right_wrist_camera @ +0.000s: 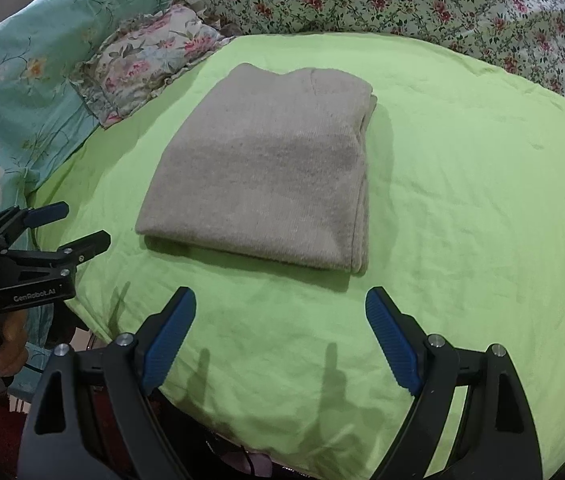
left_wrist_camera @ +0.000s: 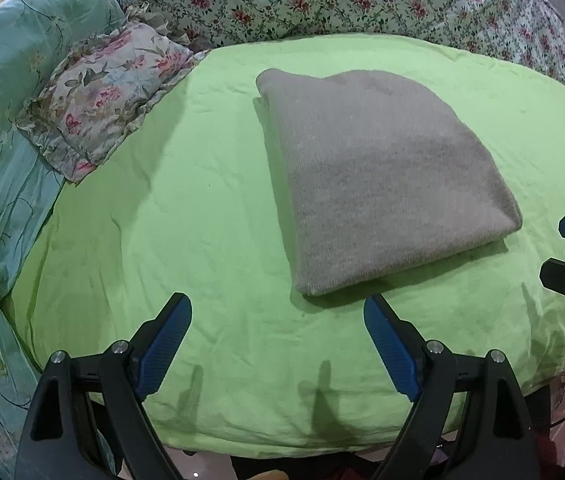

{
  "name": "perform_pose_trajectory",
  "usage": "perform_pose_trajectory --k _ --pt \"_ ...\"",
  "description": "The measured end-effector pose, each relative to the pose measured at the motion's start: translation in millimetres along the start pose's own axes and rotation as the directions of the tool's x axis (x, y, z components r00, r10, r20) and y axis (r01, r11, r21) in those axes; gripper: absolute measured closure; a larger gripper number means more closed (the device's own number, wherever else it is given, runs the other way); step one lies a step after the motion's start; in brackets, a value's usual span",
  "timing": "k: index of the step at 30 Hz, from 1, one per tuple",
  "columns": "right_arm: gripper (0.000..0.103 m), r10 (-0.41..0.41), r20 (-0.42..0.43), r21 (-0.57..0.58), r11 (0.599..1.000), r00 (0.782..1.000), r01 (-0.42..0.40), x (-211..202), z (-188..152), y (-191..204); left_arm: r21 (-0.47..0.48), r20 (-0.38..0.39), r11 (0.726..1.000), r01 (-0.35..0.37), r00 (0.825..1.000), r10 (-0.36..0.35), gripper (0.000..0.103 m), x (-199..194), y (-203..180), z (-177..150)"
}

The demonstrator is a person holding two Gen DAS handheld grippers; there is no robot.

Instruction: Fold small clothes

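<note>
Spread left claw (left_wrist_camera: 277, 312) and right claw (right_wrist_camera: 281, 306) above green sheet (left_wrist_camera: 202, 208), folded grey garment (left_wrist_camera: 374, 184) beyond, underlayers hidden.

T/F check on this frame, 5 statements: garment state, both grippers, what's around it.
1. The grey knitted garment lies folded into a compact stack on the light green sheet. True.
2. The left gripper is shut on the garment. False: its fingers stand apart, short of the garment's near edge, holding nothing.
3. The right gripper is open and touches no cloth. True.
4. A floral ruffled pillow lies on top of the garment. False: it lies apart, to the left, at the sheet's edge.
5. The garment is spread out flat, sleeves extended. False: stacked layers show at its right edge in the right wrist view.
</note>
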State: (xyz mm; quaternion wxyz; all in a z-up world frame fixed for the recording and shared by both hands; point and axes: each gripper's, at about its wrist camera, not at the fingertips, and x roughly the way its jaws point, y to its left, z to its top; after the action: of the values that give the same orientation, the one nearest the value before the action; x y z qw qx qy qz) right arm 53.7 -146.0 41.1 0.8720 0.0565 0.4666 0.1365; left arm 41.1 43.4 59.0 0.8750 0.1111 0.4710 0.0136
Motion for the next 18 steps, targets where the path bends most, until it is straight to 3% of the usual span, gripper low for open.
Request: perform_pose_trajectory --k 14,18 --pt "0.016 0.031 0.017 0.028 0.999 0.999 -0.031 7.2 25.8 -5.1 -0.010 0.037 1.000 0.010 0.999 -0.010 0.013 2.0 4.3 17.5" --pt "0.016 0.045 0.026 0.048 0.998 0.999 -0.046 9.6 32.0 -9.0 -0.030 0.041 0.998 0.048 0.998 -0.046 0.013 5.7 10.1 23.8"
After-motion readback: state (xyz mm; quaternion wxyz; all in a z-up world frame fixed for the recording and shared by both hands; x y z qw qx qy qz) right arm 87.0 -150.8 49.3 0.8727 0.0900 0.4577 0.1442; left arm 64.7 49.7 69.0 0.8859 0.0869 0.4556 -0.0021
